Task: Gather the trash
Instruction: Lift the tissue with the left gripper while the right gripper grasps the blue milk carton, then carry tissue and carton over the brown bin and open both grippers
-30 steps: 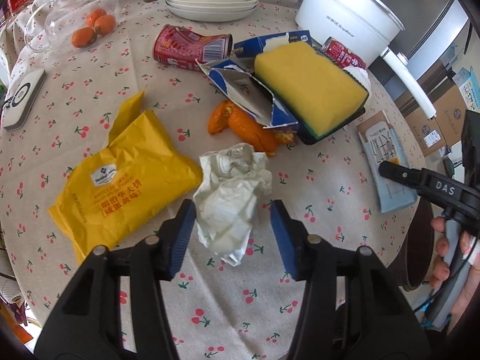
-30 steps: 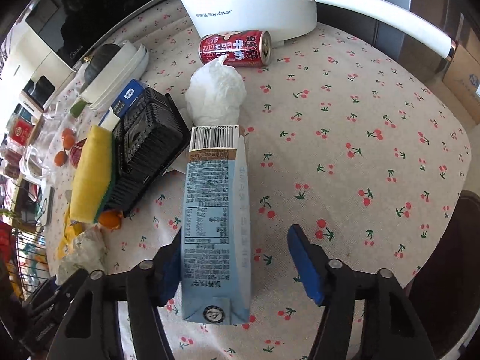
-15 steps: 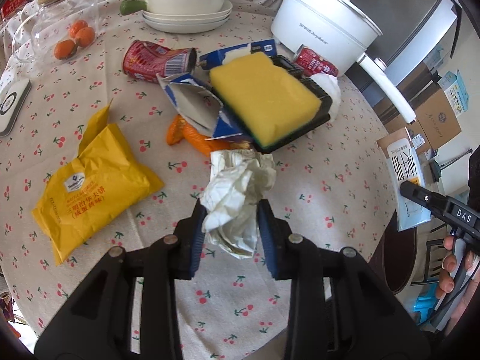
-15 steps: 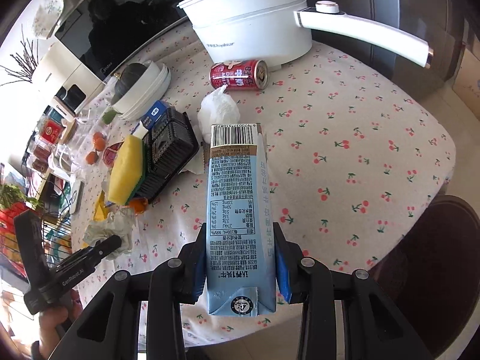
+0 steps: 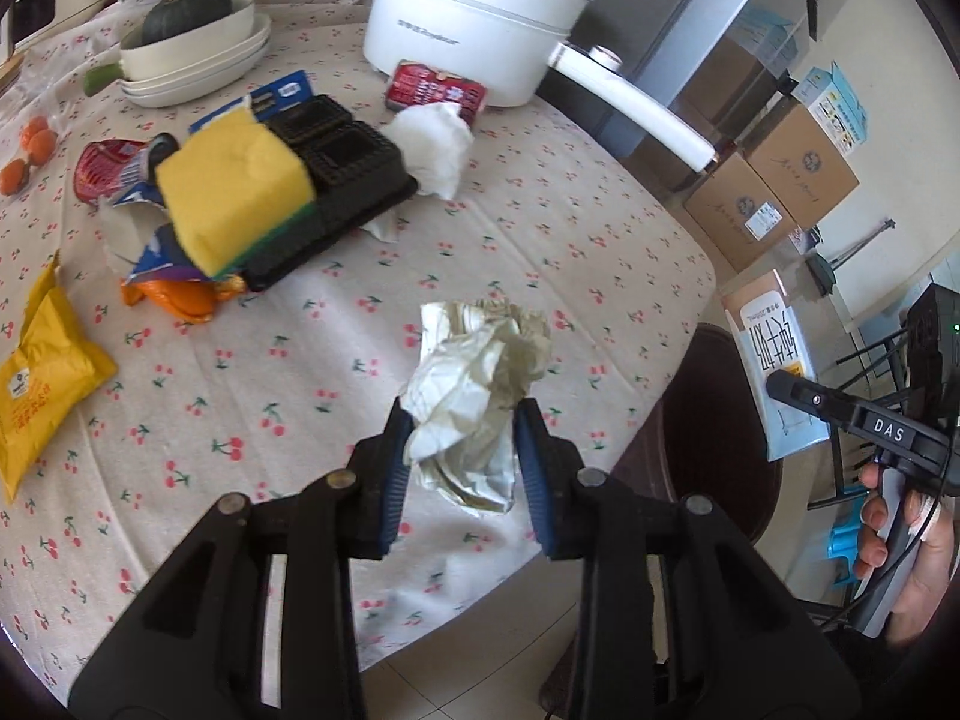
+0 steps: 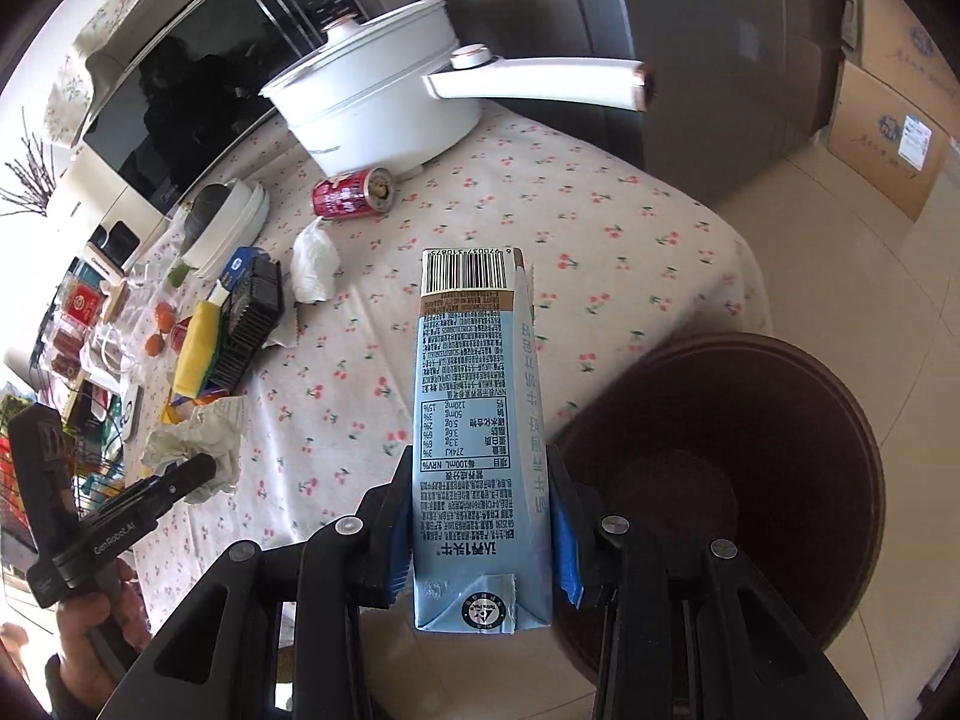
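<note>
1. Nearest, the left hand-held gripper (image 5: 462, 468) is clenched on a crumpled paper wad (image 5: 474, 396), held above the surface (image 5: 588, 240) near its edge.
2. Likewise, the right hand-held gripper (image 6: 480, 531) grasps a blue carton (image 6: 474, 420) over a brown bin (image 6: 780, 450) beside the surface's edge.
3. Farther in lie a yellow sponge (image 5: 234, 192), black tray (image 5: 348, 162) and red can (image 5: 435, 87).

1. The left wrist view is taken close behind the left gripper (image 5: 462, 468), looking down across the table (image 5: 600, 252) toward the white pot (image 5: 468, 30).
2. The right wrist view is taken higher, near the table's edge.
3. The pot, black tray (image 6: 252, 312) and red can (image 6: 351, 195) are shared.
</note>
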